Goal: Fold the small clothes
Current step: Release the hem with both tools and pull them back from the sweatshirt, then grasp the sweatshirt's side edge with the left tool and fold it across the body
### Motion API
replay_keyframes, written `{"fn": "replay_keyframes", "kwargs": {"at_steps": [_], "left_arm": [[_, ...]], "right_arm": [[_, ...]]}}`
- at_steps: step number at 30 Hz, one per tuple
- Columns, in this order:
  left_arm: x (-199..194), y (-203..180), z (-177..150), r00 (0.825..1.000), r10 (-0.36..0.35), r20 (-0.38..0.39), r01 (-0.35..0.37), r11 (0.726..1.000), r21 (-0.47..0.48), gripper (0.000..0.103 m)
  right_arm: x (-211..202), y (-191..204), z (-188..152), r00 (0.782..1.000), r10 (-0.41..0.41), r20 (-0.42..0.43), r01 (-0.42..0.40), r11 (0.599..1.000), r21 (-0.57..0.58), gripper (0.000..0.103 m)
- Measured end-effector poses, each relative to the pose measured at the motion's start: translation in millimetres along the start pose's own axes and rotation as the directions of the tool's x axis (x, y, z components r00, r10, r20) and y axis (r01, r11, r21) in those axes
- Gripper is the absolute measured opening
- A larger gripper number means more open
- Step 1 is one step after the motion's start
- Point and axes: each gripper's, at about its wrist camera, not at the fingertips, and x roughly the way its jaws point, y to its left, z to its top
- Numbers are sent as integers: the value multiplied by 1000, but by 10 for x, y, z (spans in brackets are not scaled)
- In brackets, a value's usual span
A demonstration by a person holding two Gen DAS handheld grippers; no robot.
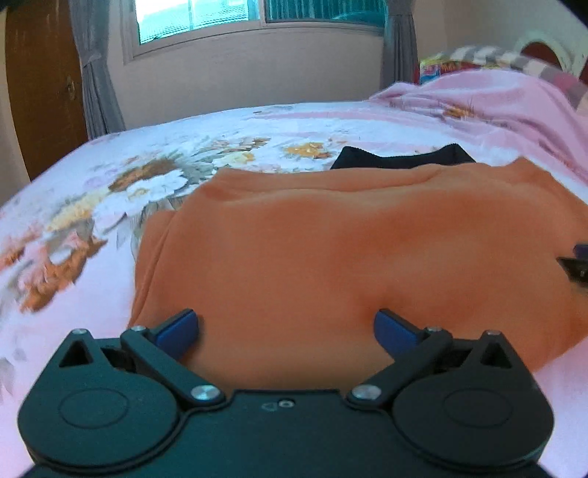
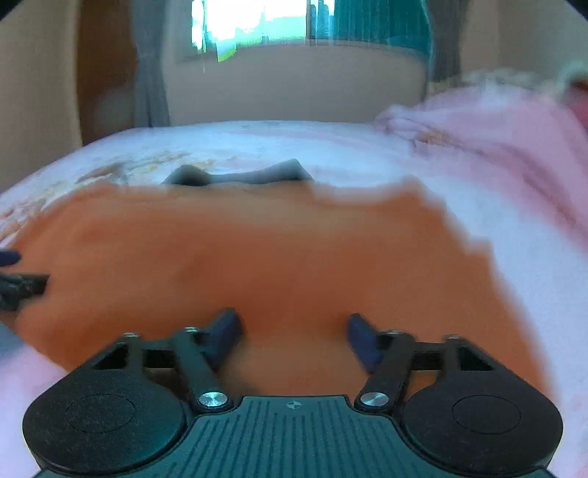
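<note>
**Orange garment flat on the bed, both tongs released over its near edge**

Orange garment [image 1: 349, 250] lies spread on the bed [image 1: 154, 172], on a pink floral sheet. Cloth mostly smooth; one soft ridge runs across its far part. Left edge curls under slightly. Near edge runs under both my tools.

A black garment [image 1: 400, 158] lies just beyond the orange one, touching or partly tucked under its far edge; only a strip shows.

My left tongs [image 1: 286, 327]: jaws spread wide, blue pads apart, orange cloth showing between them. Pads sit over the near edge, not pinching it. Whether the tips press down on the cloth I cannot tell.

My right tongs [image 2: 294, 331]: jaws also apart, narrower than the left, with orange cloth between and nothing clamped. This view is smeared, so edges of the cloth read as ragged.

Each tool shows at the side of the other's view: the right one at the right margin of the left view, the left one at the left margin of the right view. Both are over the same garment, left tongs toward its left side, right tongs toward its right.

Background: a rumpled pink blanket [image 1: 496, 106] at the far right of the bed, a window [image 1: 257, 14] with grey curtains on the far wall, a wooden door [image 1: 40, 84] at left.
</note>
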Motion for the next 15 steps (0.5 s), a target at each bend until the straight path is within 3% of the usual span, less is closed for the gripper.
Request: {"fn": "replay_keyframes", "kwargs": {"at_steps": [3,7,8,9,10,11,15], "left_arm": [[-133,48,23,1000,8,7,-8,1000,24,99],[-449,307,-97,992,63,110,-63,998,-5,100],[-432,385,-152,991,93,95,-92,996,-17,100],[-348,450,-186,994,100,36,-99,995,-30,100],[-249,553,-256,998,63,-16,-64,995,-81,102],[-225,632,-289,1000,26,-15,-28,991,-134,102],[-248,731,-197,999,-10,-37,3,984,-180,100]], "right_arm": [[-110,-36,168,1000,0,-20,1,999,38,72],[-560,28,241,984,34,176,-26,998,-49,71],[-589,39,228,981,40,189,-30,998,-54,72],[-551,45,193,983,57,172,-47,997,-62,72],[-396,58,146,996,38,85,-32,997,-71,72],[-155,61,78,998,3,-56,-7,997,-82,75],[-283,-39,51,999,34,-18,-35,999,-24,77]]}}
